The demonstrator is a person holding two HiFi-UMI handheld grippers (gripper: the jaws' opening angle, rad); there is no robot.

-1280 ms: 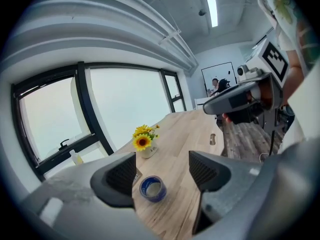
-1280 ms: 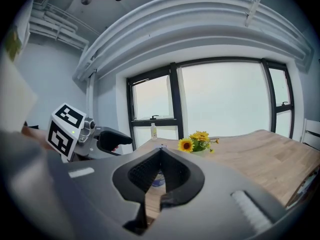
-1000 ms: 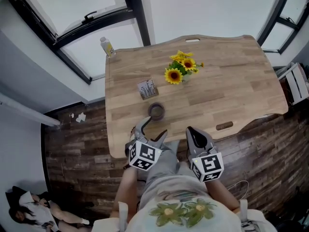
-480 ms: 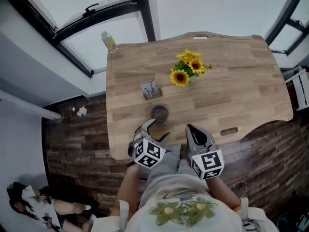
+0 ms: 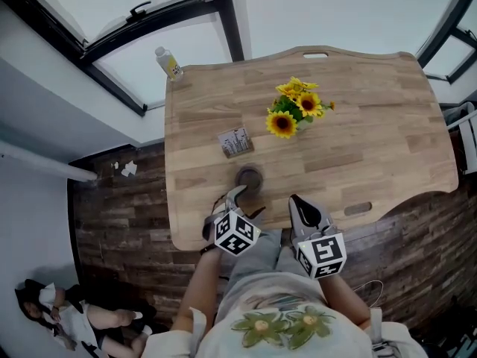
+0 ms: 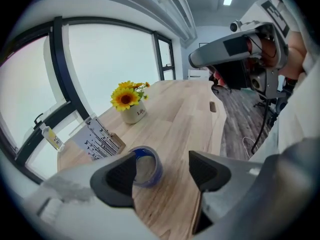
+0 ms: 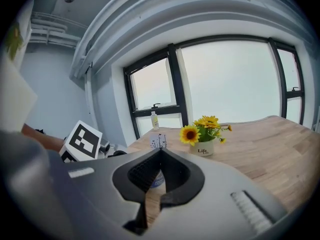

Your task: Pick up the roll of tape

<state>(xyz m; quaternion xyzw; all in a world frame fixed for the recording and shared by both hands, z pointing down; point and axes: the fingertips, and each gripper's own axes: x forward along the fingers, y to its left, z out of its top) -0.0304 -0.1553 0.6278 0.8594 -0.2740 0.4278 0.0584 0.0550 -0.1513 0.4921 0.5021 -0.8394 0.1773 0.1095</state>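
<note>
A blue roll of tape (image 5: 249,177) lies flat on the wooden table (image 5: 373,148) near its front edge. My left gripper (image 5: 244,202) is open just short of the roll. In the left gripper view the tape (image 6: 146,166) sits between and a little beyond the open gripper (image 6: 162,173), closer to the left pad, and nothing is gripped. My right gripper (image 5: 297,202) hangs shut over the table's front edge, to the right of the roll. In the right gripper view the right gripper (image 7: 159,159) has its jaws together, and a sliver of the tape (image 7: 157,179) shows below them.
A white pot of sunflowers (image 5: 294,110) stands mid-table. A small card holder (image 5: 235,141) sits just behind the tape. A plastic bottle (image 5: 168,63) stands at the far left corner by the window. The table has a handle slot (image 5: 358,209) near the front right.
My left gripper has moved forward over the table edge, closer to the tape, still open. The right gripper has kept its place and stayed shut.
</note>
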